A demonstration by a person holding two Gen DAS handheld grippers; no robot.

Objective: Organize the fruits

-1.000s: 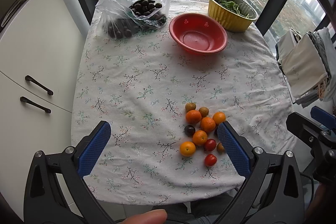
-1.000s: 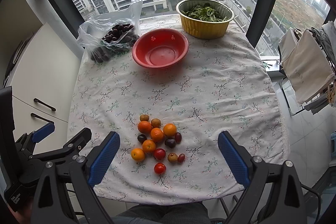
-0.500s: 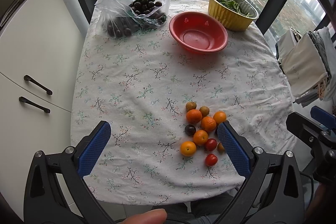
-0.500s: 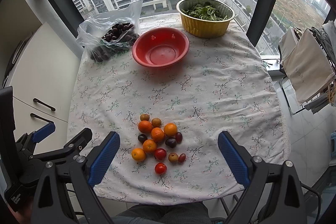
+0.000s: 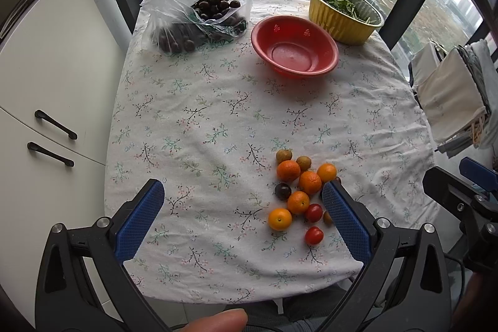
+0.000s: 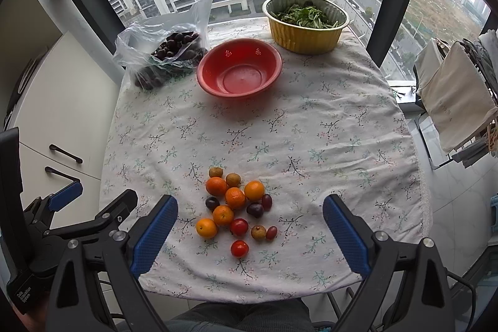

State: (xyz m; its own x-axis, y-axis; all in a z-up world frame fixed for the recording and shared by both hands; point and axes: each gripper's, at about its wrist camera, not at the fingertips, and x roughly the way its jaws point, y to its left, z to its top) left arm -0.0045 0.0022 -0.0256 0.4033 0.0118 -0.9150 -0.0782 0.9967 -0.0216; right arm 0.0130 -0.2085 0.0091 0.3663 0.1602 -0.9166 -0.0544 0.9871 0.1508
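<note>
A heap of small fruits [image 6: 235, 204] lies near the front edge of the flowered tablecloth: several small oranges [image 5: 310, 182], red cherry tomatoes [image 6: 239, 248], dark plums [image 5: 282, 190] and brownish longans [image 6: 216, 172]. An empty red bowl [image 6: 239, 72] stands at the back. My left gripper [image 5: 242, 220] is open and empty, held above the front edge, left of the heap. My right gripper [image 6: 249, 235] is open and empty, its fingers either side of the heap, above it. The left gripper also shows in the right wrist view [image 6: 93, 207].
A clear plastic bag of dark fruits [image 5: 199, 17] lies at the back left. A yellow foil bowl of greens [image 6: 306, 21] stands at the back right by the window. White cabinets [image 5: 46, 101] stand to the left, hanging cloths [image 6: 451, 95] to the right.
Both views have shifted slightly, the table contents sitting a little higher in frame. The fruits and bowls have not moved. Both grippers stay open.
</note>
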